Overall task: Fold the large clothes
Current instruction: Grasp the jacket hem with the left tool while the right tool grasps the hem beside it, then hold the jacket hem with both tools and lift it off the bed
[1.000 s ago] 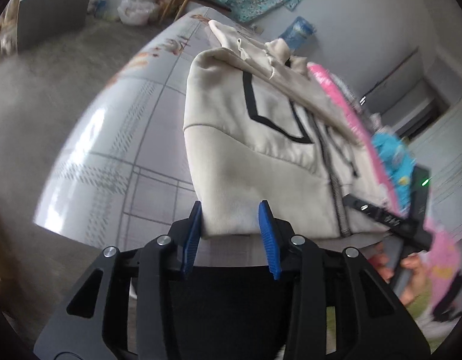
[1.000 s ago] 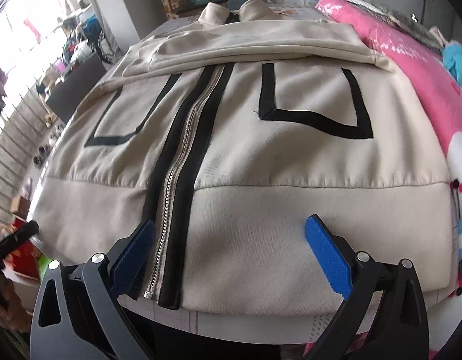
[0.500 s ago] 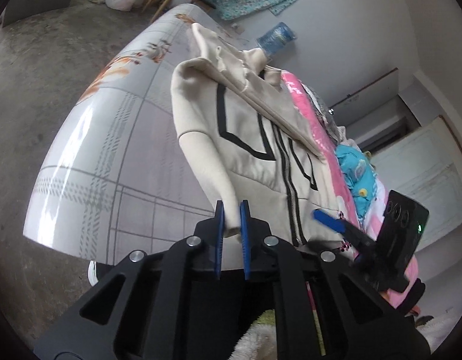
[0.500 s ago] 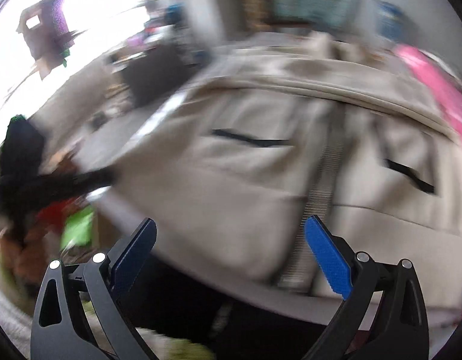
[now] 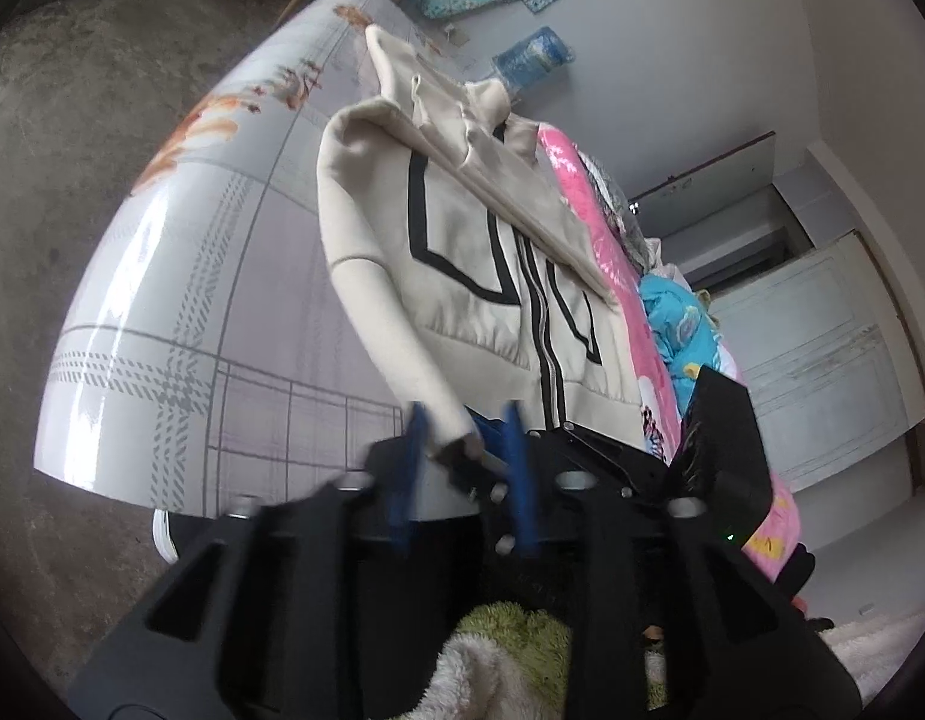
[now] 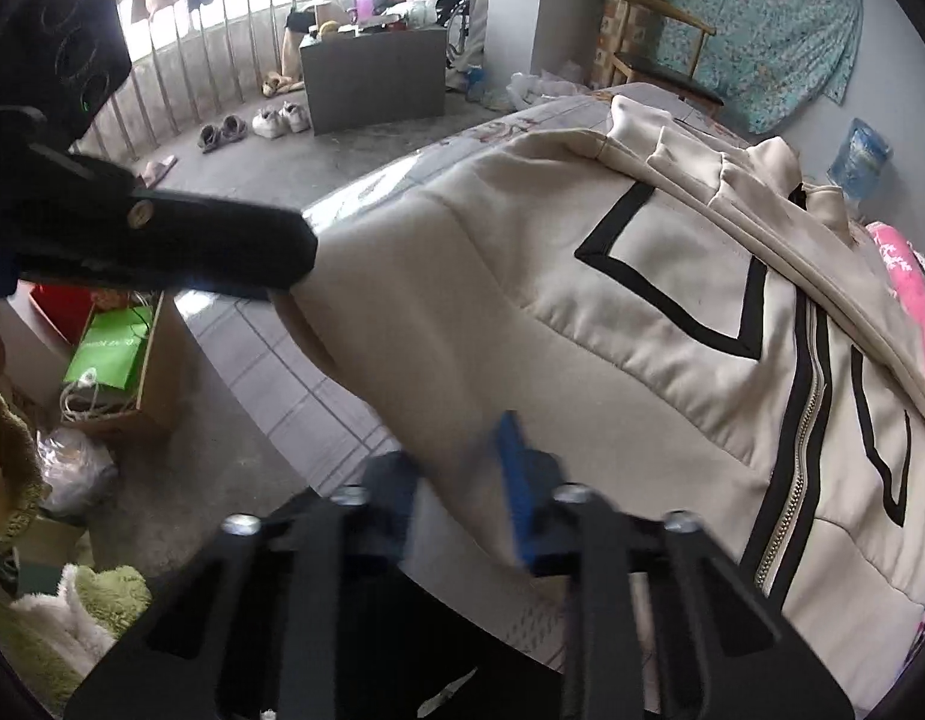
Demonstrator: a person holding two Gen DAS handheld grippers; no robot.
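Left view: your left tongs (image 5: 465,462) just spread, jacket (image 5: 462,252) cuff (image 5: 453,429) between. Right view: right tongs (image 6: 462,480) just closed, pinching the jacket.

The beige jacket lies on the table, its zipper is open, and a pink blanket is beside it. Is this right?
Not quite: the zipper is closed, as the right wrist view shows. The beige jacket does lie on the table, with the pink blanket beside it.

We see a bare concrete floor (image 6: 222,498) around the round table (image 5: 180,312). Beyond the table a grey box (image 6: 372,81) stands before a railed window (image 6: 222,54) letting in daylight. Behind the table, a patterned teal cloth (image 6: 756,18) hangs on the wall above a wooden chair (image 6: 660,54).
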